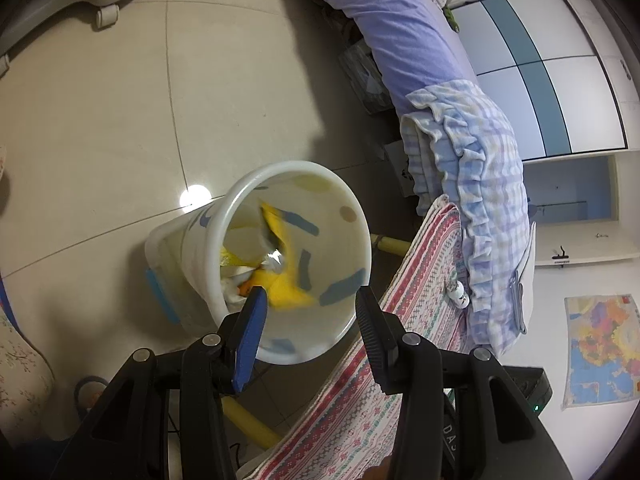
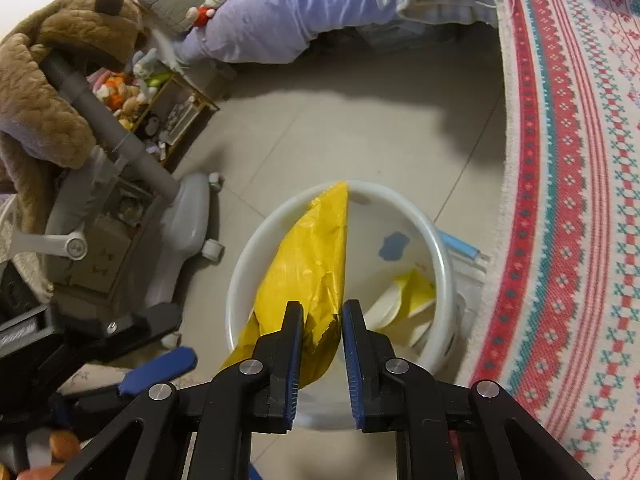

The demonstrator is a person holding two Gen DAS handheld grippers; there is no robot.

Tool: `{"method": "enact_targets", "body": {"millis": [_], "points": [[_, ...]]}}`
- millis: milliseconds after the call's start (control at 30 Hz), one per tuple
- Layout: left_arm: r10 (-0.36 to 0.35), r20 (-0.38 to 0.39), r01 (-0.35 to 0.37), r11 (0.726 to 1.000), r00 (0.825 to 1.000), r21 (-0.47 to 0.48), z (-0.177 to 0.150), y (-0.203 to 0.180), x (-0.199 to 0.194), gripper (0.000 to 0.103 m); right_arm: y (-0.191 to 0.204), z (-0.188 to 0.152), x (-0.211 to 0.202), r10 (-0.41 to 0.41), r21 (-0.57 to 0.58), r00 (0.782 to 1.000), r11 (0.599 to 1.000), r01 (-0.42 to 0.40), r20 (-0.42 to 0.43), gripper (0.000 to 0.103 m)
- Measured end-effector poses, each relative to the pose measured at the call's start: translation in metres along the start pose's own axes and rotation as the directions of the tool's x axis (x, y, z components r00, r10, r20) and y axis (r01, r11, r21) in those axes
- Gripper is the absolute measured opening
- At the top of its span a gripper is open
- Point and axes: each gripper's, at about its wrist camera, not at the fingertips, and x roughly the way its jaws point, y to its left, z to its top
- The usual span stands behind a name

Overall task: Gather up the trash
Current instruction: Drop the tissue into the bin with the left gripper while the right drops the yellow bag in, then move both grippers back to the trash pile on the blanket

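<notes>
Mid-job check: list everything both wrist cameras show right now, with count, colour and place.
bin: one, white with coloured patches, on the tiled floor
yellow bag: one, yellow, over the bin, between the right tongs' pads
scraps: several, yellow and white, at the bin's bottom
patterned cloth: one, red, teal and cream, right of the bin
bedding: purple, beyond the bin
plush bear: one, brown, on the chair at left
chair base: one, grey, left of the bin
map: one, multicoloured, far right
left tongs: black, blue pad, open above the bin
right tongs: black, blue pads, open

tiled floor (image 2: 360, 120), white bin (image 2: 400, 192), patterned blanket (image 2: 568, 200)
</notes>
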Motion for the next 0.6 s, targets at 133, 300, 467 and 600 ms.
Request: {"method": "enact_targets", "body": {"millis": [133, 300, 467, 600], "points": [[0.009, -0.009, -0.009, 1.0, 1.0, 0.025, -0.003, -0.007, 0.004, 0.048, 0.006, -0.004, -0.007, -0.019, -0.049, 1.0, 0.999, 0.02, 0.017, 0.037], [0.018, -0.019, -0.016, 0.997, 1.0, 0.077, -0.014, -0.022, 0.01, 0.048, -0.022, -0.008, -0.038, -0.05, -0.024, 0.998, 0.998, 0.051, 0.029, 0.037], [0.08, -0.044, -0.069, 0.977, 0.996, 0.203, -0.046, -0.054, 0.033, 0.048, -0.053, -0.016, -0.087, -0.081, -0.006, 0.995, 0.997, 0.082, 0.05, 0.037], [0.116, -0.1, -0.076, 0.939, 0.988, 0.334, -0.084, -0.086, 0.059, 0.048, -0.083, -0.023, -0.135, -0.133, 0.007, 0.988, 0.991, 0.133, 0.077, 0.037]]}}
